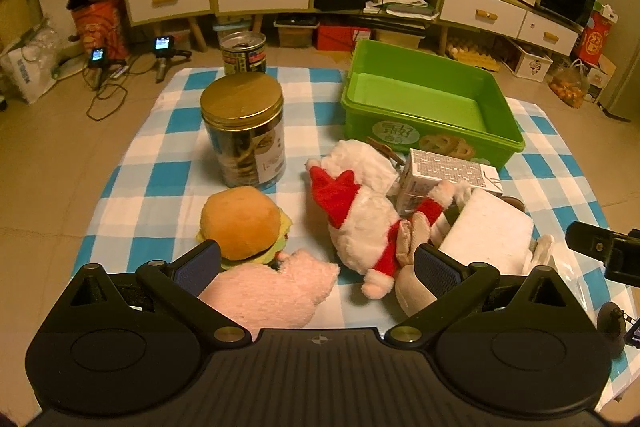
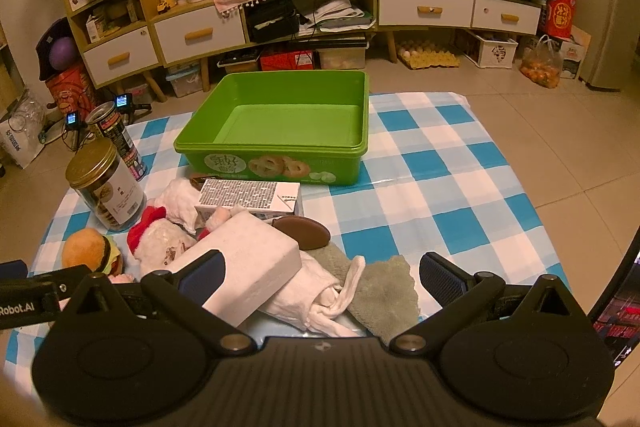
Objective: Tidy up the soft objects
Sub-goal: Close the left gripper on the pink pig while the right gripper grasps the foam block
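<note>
Left wrist view: the left tool (image 1: 316,259) hangs spread and empty over the pink plush (image 1: 276,291), with the burger plush (image 1: 242,223) at 11 o'clock and the Santa plush (image 1: 360,223) at 1 o'clock. The green bin (image 1: 424,107) sits empty farther at 1 o'clock. A good pick probably centres on the plush body and squeezes deep.

Right wrist view: the right tool (image 2: 320,273) is spread, empty, above a white cloth (image 2: 316,299) and grey towel (image 2: 380,291); a foam block (image 2: 252,259) lies at 10 o'clock. Gathering cloth folds first should avoid trailing ends.
</note>
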Motion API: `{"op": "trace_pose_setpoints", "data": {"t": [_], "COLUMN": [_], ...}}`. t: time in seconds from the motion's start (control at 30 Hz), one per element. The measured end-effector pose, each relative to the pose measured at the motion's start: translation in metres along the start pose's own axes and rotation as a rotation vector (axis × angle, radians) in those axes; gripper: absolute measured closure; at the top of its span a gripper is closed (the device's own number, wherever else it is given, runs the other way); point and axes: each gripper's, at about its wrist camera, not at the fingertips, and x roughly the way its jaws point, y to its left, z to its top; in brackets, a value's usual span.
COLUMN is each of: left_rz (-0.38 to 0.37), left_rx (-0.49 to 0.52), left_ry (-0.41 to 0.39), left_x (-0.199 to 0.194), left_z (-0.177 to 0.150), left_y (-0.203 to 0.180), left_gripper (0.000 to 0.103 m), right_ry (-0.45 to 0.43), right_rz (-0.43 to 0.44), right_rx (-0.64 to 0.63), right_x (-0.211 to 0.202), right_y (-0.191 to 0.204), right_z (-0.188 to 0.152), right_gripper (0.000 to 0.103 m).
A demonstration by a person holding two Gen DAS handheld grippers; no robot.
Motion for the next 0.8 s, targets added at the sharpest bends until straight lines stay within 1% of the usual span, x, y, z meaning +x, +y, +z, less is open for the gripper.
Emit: {"op": "trace_pose_setpoints", "data": {"t": [0.23, 0.4, 0.47, 0.6, 0.8], "left_rz": [0.012, 0.002, -0.011, -0.072, -0.083], "left_rx": [-0.014, -0.011, -0.008, -0.018, 0.016], "left_ry": [0.011, 0.027, 0.036, 0.064, 0.096], "left_x": [0.003, 0.009, 0.013, 0.023, 0.042], "left_z": [-0.001, -0.004, -0.006, -0.011, -0.024], "left_y": [0.012, 0.023, 0.028, 0.041, 0.052], "left_gripper": [0.005, 0.005, 0.005, 0.005, 0.007], "right_ry": [0.018, 0.038, 0.052, 0.095, 0.165], "right_rz": [0.013, 0.026, 0.038, 0.073, 0.136], "right_rx": [0.002, 0.0, 0.006, 0.04, 0.115], "right_x": [0.004, 0.009, 0.012, 0.023, 0.039], "right_y": [0.001, 0.006, 0.007, 0.013, 0.025], "right_z": [0.0, -0.001, -0.001, -0.002, -0.004], "right_gripper": [0.029, 0.029, 0.029, 0.029, 0.029]}}
